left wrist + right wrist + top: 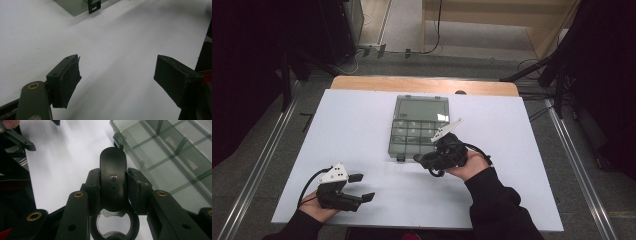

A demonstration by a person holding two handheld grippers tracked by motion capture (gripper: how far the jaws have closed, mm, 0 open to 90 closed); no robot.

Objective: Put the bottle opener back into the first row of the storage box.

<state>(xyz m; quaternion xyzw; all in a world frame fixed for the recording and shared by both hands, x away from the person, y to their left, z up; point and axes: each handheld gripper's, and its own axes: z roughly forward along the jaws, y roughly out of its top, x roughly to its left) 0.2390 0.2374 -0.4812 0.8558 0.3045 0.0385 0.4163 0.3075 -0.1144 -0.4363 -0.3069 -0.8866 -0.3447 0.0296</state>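
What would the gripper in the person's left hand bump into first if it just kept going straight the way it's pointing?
Probably nothing soon: the open left gripper faces bare white tabletop. Farther along, the clear compartment box lies slightly left of its line, so it may pass beside it; depth is unclear.

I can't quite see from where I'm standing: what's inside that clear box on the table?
Through the closed lid of the box I see dividers forming small compartments and one larger section at the far end. They look empty. The right gripper covers the near right corner.
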